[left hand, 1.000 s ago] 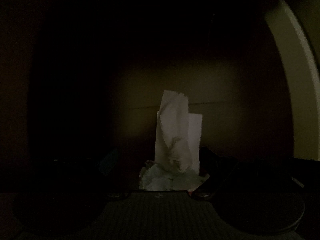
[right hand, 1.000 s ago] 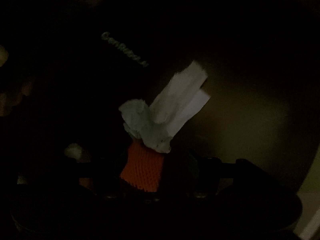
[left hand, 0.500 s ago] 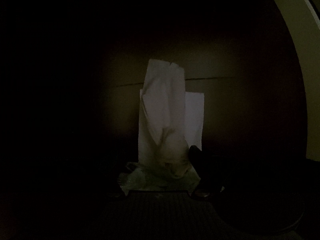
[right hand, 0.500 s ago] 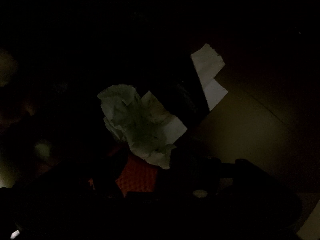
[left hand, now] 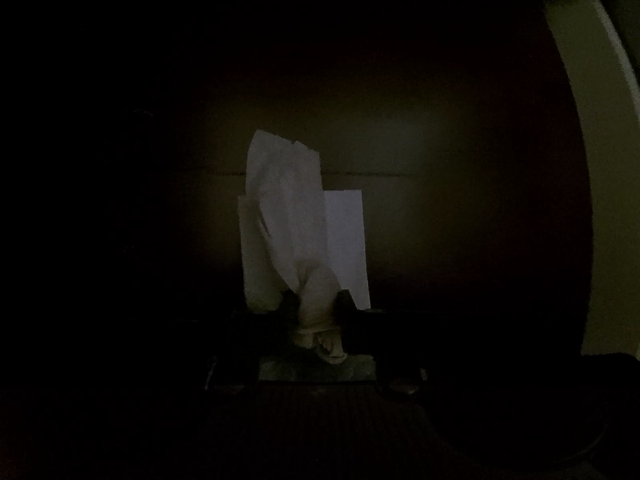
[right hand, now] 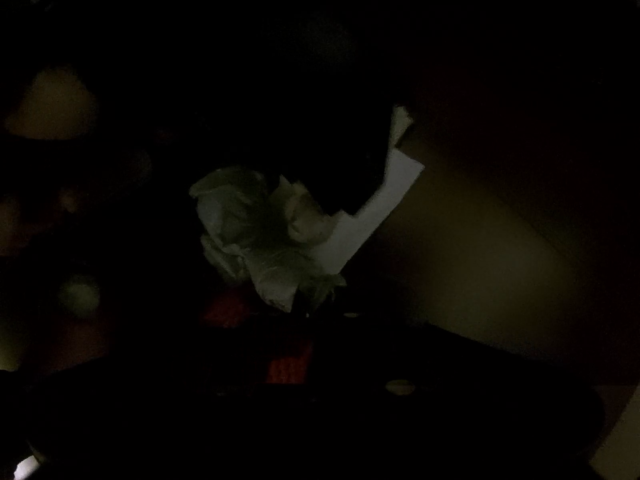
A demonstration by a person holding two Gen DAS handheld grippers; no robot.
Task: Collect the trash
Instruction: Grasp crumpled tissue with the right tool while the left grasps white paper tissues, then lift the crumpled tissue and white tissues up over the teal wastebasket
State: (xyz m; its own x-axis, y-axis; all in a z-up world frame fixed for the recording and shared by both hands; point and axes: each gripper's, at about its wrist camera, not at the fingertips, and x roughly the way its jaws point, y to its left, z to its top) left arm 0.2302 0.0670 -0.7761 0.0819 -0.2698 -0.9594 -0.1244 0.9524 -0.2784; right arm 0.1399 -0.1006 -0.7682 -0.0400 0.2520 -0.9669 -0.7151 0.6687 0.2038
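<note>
The scene is very dark — most of both views is near black. In the left wrist view a dim brownish surface [left hand: 420,152] glows faintly at centre, crossed by a thin horizontal seam [left hand: 360,174]. A pale curved band [left hand: 592,160] runs down the right edge. In the right wrist view a similar dull tan surface [right hand: 480,264] shows at right, and a dim yellowish patch [right hand: 52,108] at far left — too blurred to identify.
</note>
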